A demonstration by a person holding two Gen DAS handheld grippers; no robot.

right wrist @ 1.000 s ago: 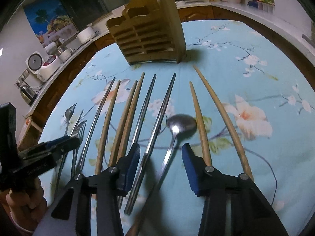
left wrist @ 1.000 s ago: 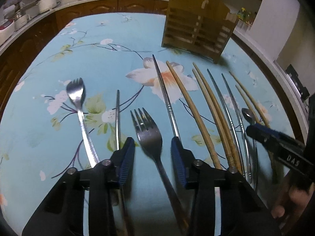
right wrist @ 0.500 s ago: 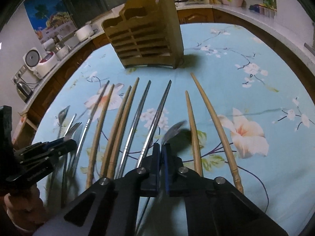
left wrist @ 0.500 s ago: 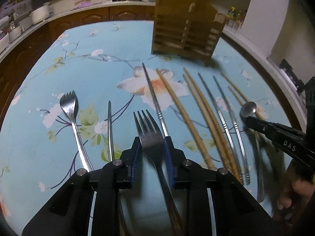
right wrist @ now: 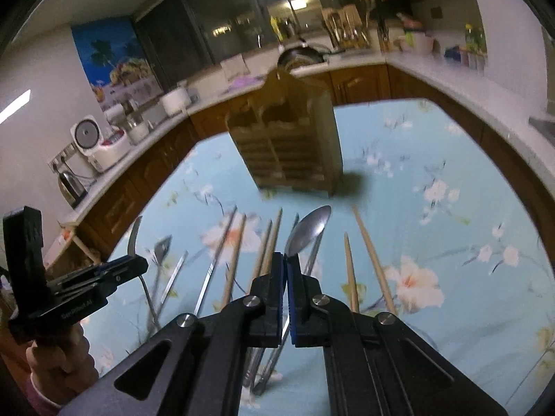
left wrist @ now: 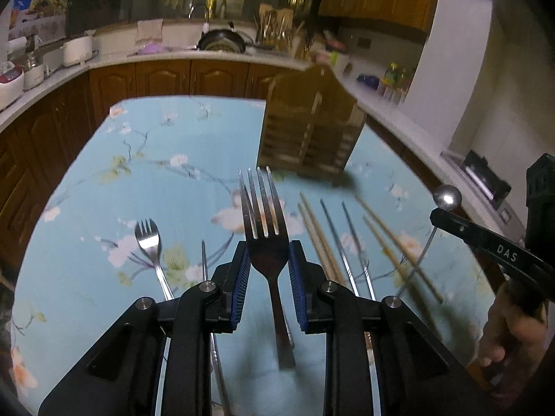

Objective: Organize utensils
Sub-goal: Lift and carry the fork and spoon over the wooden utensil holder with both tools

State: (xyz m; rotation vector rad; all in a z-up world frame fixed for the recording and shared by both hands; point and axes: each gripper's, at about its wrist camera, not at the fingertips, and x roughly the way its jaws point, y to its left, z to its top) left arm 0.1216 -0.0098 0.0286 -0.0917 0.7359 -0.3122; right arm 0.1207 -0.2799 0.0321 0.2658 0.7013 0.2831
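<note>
My left gripper (left wrist: 267, 277) is shut on a large steel fork (left wrist: 264, 222) and holds it lifted above the table, tines pointing toward the wooden utensil holder (left wrist: 308, 128). My right gripper (right wrist: 286, 277) is shut on a steel spoon (right wrist: 308, 230), also lifted, bowl toward the holder (right wrist: 291, 145). A small fork (left wrist: 150, 242), a thin metal rod (left wrist: 205, 267), wooden chopsticks (left wrist: 315, 232) and metal chopsticks (left wrist: 350, 239) lie on the table. The right gripper with the spoon bowl (left wrist: 447, 197) shows at the right of the left wrist view.
The round table has a light blue floral cloth (left wrist: 156, 173). Kitchen counters with wooden cabinets (left wrist: 166, 76) curve around its far side, carrying appliances such as a rice cooker (right wrist: 100, 145). More wooden chopsticks (right wrist: 371, 256) lie to the right in the right wrist view.
Both grippers closed, the left on the large fork and the right on the spoon, then lifted them off the table and tilted up toward the holder.
</note>
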